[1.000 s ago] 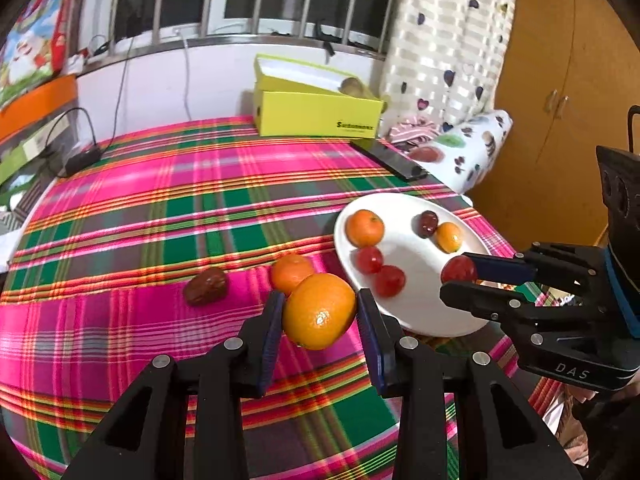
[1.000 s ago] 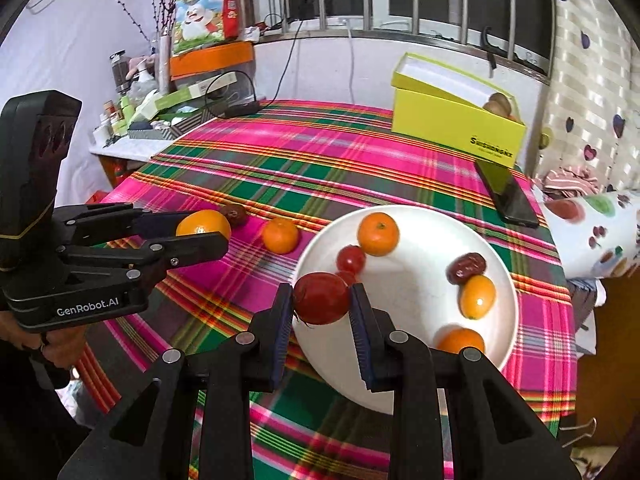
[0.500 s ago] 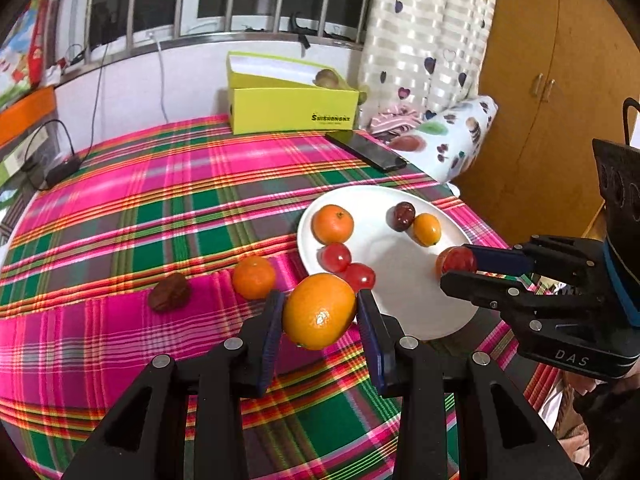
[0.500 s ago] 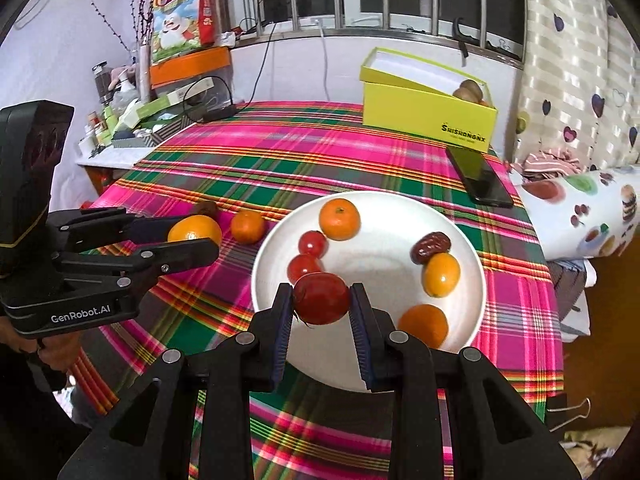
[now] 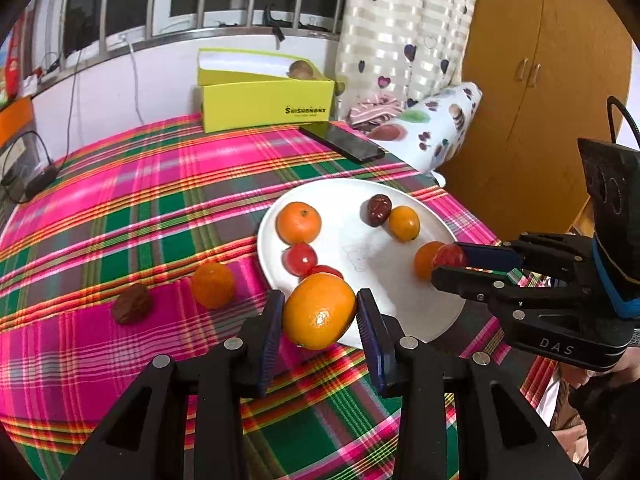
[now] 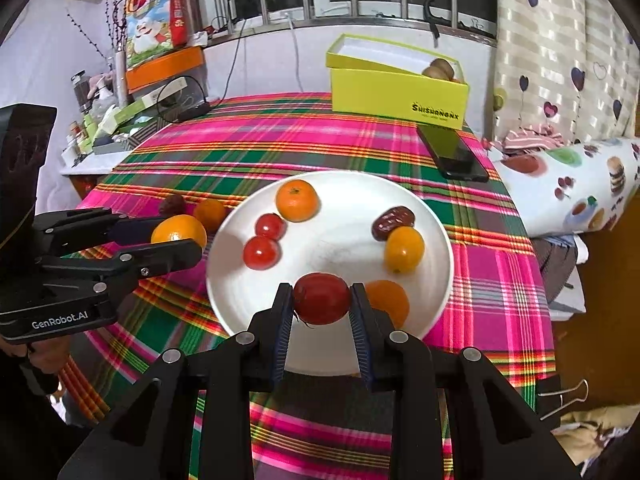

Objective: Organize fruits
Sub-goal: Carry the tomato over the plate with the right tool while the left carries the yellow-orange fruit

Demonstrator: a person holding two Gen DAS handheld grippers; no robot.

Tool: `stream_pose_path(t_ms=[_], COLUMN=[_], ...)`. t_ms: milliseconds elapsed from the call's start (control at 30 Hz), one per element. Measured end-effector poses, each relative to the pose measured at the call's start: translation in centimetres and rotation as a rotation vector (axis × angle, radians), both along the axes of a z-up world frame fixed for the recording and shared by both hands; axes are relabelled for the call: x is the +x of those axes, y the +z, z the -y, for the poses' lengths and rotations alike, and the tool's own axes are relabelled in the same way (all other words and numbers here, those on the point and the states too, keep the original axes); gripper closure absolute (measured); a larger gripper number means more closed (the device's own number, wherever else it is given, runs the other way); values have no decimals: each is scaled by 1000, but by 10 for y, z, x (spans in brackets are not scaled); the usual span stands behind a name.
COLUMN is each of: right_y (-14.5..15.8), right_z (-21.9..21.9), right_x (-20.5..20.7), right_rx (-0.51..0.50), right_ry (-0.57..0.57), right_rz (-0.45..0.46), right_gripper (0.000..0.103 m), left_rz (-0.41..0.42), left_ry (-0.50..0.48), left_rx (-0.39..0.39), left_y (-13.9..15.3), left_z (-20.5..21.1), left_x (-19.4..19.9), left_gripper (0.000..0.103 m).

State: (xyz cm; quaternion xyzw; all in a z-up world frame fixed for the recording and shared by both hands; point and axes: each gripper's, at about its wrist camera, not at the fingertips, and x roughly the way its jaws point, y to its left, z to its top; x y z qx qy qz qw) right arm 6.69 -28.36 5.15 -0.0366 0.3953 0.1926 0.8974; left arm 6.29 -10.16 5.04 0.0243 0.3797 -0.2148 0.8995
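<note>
1. Fruits mostly sit on my white plate (image 6: 224,280); my right gripper (image 6: 322,308) clamps a red tomato (image 6: 322,298) over its 6 o'clock edge; my left gripper (image 5: 320,316) clamps an orange (image 5: 319,310) at its 9 o'clock rim.
2. Next, I judge: lower each onto bare plate and release; a small orange (image 5: 212,285) and brown date (image 5: 132,309) wait on the cloth.
3. Plaid tablecloth (image 6: 280,140); yellow box (image 6: 396,88) at 12 o'clock, phone (image 6: 452,152) beside it.

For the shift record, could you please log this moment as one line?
left tool: shut on orange | right tool: shut on tomato | plate: six fruits | cloth: two fruits left
</note>
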Motion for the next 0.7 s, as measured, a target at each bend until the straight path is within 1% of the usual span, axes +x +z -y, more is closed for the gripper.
stream_pose_path(t_ms=[467, 700], right_y=[-24, -27], right_z=[11, 17], right_x=[8, 17], right_rx=[0, 2], right_ry=[-19, -37], right_rz=[-67, -68], right_gripper=[73, 73], left_rz=[-52, -81], left_ry=[-65, -82], left_rx=[8, 14], left_y=[-18, -30], left_z=[26, 36], left_x=[14, 23], left_gripper=[56, 56])
